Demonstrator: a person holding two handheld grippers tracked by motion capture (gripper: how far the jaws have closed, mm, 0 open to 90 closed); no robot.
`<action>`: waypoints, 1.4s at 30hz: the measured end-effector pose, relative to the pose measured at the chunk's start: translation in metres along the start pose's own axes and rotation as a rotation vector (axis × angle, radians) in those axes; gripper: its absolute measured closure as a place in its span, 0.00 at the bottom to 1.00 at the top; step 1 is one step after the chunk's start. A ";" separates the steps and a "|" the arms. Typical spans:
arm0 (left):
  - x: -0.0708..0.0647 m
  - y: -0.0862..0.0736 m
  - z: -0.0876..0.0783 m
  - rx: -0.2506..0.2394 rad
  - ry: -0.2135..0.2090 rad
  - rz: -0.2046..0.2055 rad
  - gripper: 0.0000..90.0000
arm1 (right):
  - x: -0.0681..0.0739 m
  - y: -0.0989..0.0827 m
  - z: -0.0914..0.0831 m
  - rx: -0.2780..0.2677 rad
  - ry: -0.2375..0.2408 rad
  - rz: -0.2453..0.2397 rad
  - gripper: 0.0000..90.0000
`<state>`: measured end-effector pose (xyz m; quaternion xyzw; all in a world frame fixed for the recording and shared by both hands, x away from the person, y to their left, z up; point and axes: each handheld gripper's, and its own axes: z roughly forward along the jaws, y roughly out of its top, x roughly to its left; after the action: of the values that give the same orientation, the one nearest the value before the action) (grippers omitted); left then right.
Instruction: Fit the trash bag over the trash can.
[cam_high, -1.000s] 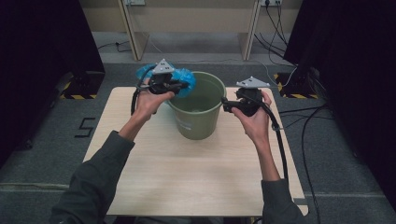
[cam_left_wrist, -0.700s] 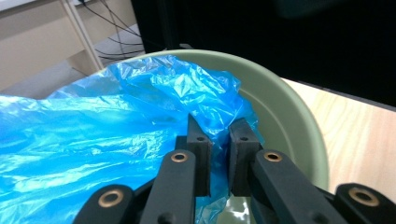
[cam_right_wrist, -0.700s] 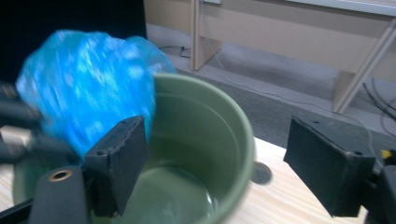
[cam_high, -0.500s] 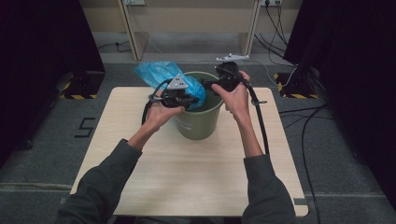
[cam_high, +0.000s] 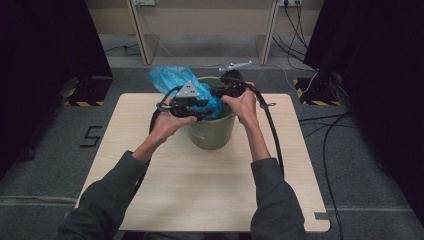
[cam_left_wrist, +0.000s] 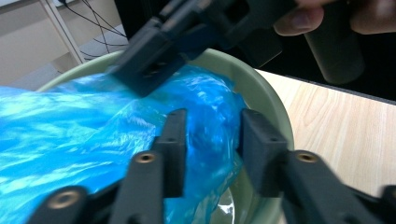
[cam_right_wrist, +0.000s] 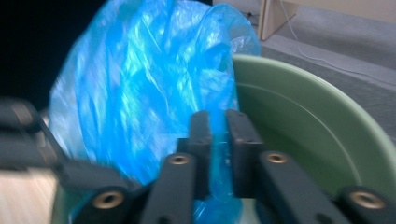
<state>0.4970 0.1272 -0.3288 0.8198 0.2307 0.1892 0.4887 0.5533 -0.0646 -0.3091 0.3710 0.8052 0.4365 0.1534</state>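
Presently, both grippers work at a blue bag (cam_high: 176, 80) over the rim of a green bucket (cam_high: 212, 134), which stands on the far middle of a wooden table (cam_high: 200, 190).

Left gripper (cam_high: 200, 111): seen from above at the bucket's near-left rim, grey plate on top, cable looping down beside the hand. In its own view the jaws stand apart with a fold of the bag (cam_left_wrist: 93, 135) lying between them; the film touches the left pad (cam_left_wrist: 175, 140), while the other pad stands clear of it. They have just been opening, and the plastic is not clamped.

Right gripper (cam_high: 220, 91): at the far rim, reaching in from the right. In its own view the jaws are together on a thin strip of the bag (cam_right_wrist: 140, 79) — the pads (cam_right_wrist: 201, 140) press the film from both sides. They have just been closing. It also shows in the left gripper view, dark and blurred above the rim.

Bag: mostly outside the bucket, billowing up and to the far left of the rim; one end hangs down inside the mouth.

Writing: a dark mark like the figure 5 (cam_high: 91, 136) on the grey floor left of the table. No brand or label can be read on bag, bucket or grippers.
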 end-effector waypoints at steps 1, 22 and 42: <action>0.001 0.000 -0.005 -0.008 0.009 0.006 0.57 | -0.001 -0.001 -0.001 0.011 -0.012 -0.014 0.98; 0.086 -0.034 -0.007 0.068 0.240 -0.236 0.37 | -0.004 -0.020 -0.009 0.110 -0.197 -0.098 0.53; 0.036 -0.008 -0.009 0.001 0.253 0.019 0.97 | -0.006 -0.003 -0.035 -0.057 -0.184 -0.023 0.51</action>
<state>0.5204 0.1569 -0.3290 0.7918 0.2831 0.2956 0.4534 0.5357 -0.0902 -0.2916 0.3957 0.7792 0.4213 0.2424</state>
